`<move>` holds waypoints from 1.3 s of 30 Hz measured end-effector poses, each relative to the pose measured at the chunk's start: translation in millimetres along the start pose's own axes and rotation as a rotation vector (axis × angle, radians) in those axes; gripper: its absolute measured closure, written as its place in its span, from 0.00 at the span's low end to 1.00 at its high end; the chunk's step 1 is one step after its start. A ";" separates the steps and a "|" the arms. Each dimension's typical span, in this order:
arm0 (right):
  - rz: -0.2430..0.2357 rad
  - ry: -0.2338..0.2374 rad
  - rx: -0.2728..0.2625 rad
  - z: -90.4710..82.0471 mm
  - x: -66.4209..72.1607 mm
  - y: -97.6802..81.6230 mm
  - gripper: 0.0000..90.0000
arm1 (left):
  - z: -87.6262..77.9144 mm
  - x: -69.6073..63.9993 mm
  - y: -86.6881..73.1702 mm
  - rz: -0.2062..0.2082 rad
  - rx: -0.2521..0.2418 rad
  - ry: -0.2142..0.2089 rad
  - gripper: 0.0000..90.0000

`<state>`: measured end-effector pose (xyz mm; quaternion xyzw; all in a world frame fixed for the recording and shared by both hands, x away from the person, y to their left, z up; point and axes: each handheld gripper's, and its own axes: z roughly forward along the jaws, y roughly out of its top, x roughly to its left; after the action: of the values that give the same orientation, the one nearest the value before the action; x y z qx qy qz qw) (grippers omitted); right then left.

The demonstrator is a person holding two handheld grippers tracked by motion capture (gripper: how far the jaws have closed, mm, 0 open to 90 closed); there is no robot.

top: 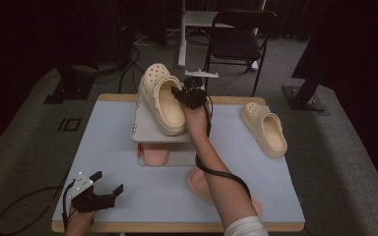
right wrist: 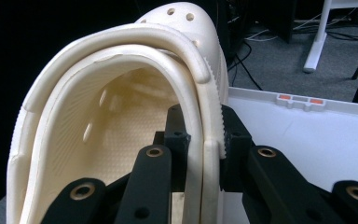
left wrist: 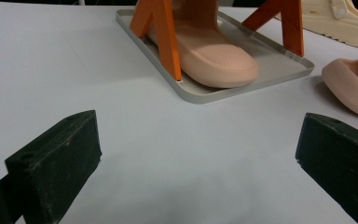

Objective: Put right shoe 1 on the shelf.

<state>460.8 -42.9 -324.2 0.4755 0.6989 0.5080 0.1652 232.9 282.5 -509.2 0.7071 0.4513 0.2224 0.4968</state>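
Note:
A cream clog [top: 160, 98] rests tilted over the top grey tray [top: 145, 130] of a two-level rack, toe pointing away. My right gripper [top: 187, 96] is shut on its right side wall near the heel. In the right gripper view the jaws pinch that wall [right wrist: 204, 135], one inside the cream clog [right wrist: 121, 116] and one outside. A second cream clog [top: 266, 129] lies on the table at the right. My left gripper [top: 109, 182] sits at the table's front left, open and holding nothing [left wrist: 198, 154].
A pink clog [top: 155, 154] lies on the rack's lower tray [left wrist: 279, 63] between orange legs [left wrist: 165, 32]. Another pink clog [top: 199, 184] lies on the table near the front, partly under the person's right forearm. A black chair [top: 236, 39] stands beyond the table.

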 end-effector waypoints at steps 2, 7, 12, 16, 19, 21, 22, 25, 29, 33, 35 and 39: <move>0.000 -0.002 0.004 3.1 1.7 -0.4 0.86 | -0.1 0.1 -0.1 0.000 0.000 0.000 0.00; 0.000 -0.008 0.021 12.3 4.6 -1.6 0.86 | -0.7 0.0 0.3 0.000 -0.003 -0.004 0.00; 0.003 -0.026 0.037 20.7 6.2 -3.8 0.86 | -0.6 -0.6 0.2 0.001 -0.003 -0.006 0.00; 0.007 -0.036 0.044 23.2 6.3 -4.4 0.85 | -0.2 -0.5 0.0 0.002 -0.003 -0.007 0.00; 0.004 -0.040 0.053 23.9 7.6 -3.6 0.85 | -0.1 -0.5 0.1 0.002 -0.003 -0.007 0.00; -0.001 -0.030 0.068 25.8 7.1 -3.0 0.85 | 0.1 -0.3 0.1 0.002 -0.001 -0.008 0.00; 0.003 -0.030 0.073 26.4 6.7 -2.7 0.85 | 0.5 -0.3 -0.1 -0.001 -0.001 -0.008 0.00; -0.003 -0.042 0.079 27.0 7.6 -2.4 0.85 | 0.8 -0.7 -0.3 0.000 0.003 -0.011 0.00; -0.001 -0.025 0.070 26.3 7.2 -2.6 0.81 | 0.8 -0.5 -0.4 0.000 0.001 -0.011 0.00; -0.013 -0.002 0.052 18.4 6.1 -2.8 0.77 | 0.6 -0.4 -0.4 0.000 0.002 -0.012 0.00; -0.025 0.005 0.040 12.4 5.5 -3.1 0.72 | 0.7 -0.6 -0.3 -0.001 0.000 -0.013 0.00; -0.031 0.031 0.029 -0.3 1.2 -5.7 0.70 | 1.3 -1.0 -0.5 0.000 0.005 -0.014 0.00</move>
<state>457.1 -42.3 -328.7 0.4592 0.7160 0.5023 0.1553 233.2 281.0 -510.0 0.7099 0.4484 0.2165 0.4982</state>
